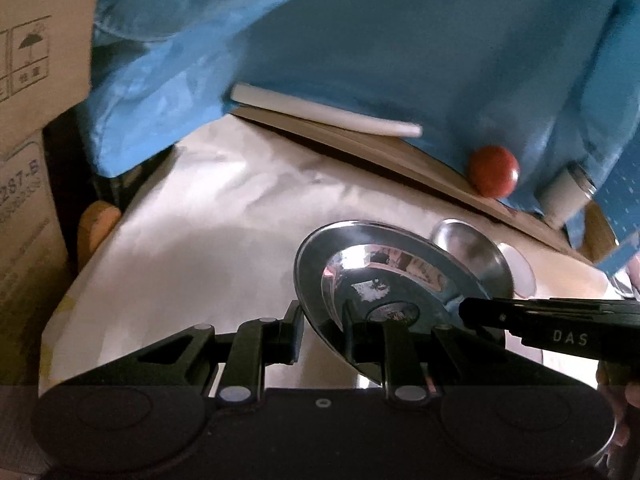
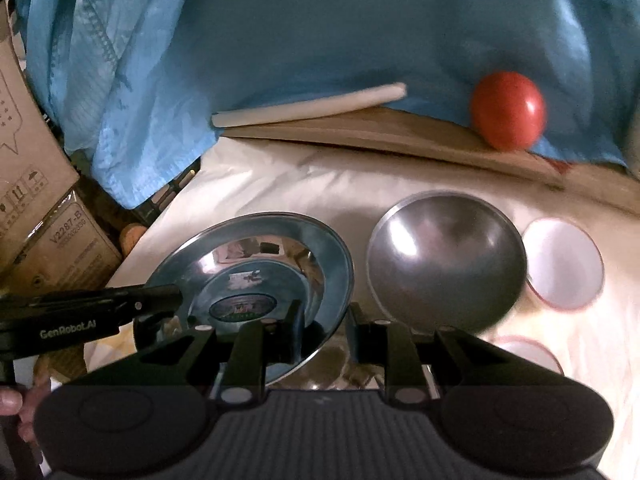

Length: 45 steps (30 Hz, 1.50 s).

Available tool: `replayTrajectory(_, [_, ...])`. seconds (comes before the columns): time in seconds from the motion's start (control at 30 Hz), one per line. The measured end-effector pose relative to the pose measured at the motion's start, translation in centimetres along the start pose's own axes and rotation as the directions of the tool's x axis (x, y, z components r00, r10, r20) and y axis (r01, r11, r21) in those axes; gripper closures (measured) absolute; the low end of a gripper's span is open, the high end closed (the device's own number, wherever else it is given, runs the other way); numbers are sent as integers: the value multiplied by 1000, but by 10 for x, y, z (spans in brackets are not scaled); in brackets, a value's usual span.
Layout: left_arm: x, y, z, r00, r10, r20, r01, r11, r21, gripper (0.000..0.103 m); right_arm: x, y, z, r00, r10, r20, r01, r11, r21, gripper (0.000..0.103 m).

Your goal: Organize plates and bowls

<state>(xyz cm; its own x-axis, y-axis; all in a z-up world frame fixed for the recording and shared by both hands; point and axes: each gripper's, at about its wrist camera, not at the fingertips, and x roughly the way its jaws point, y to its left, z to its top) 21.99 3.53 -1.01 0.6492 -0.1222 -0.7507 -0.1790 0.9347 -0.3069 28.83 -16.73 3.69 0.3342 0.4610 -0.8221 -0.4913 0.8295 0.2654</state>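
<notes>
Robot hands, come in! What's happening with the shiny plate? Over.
Left gripper and right gripper: plate rim between jaws, grip unclear. Plate tilted. Bowl close beside it, on right gripper's side.

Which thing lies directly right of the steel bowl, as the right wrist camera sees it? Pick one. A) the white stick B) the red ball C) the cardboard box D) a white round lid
D: in the right wrist view a white round lid lies against the right side of the steel bowl.
</notes>
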Motion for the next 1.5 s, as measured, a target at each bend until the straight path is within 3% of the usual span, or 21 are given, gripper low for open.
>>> replayTrajectory(0.6, [-6,-30,-24,994,-85,-71,97,979,179,81,-30,-32,-42,1000,-17,-25,20,994,106,76])
replayTrajectory(1.13, [4,-37,-36,983,-73,-167,113,962,247,80,-27,-38,-61,996,-24,-89,38,986,161,75])
replayTrajectory(1.5, [14,-41,-36,981,-65,-181,114,955,274,79,-23,-42,-63,994,-37,-98,54,982,179,75])
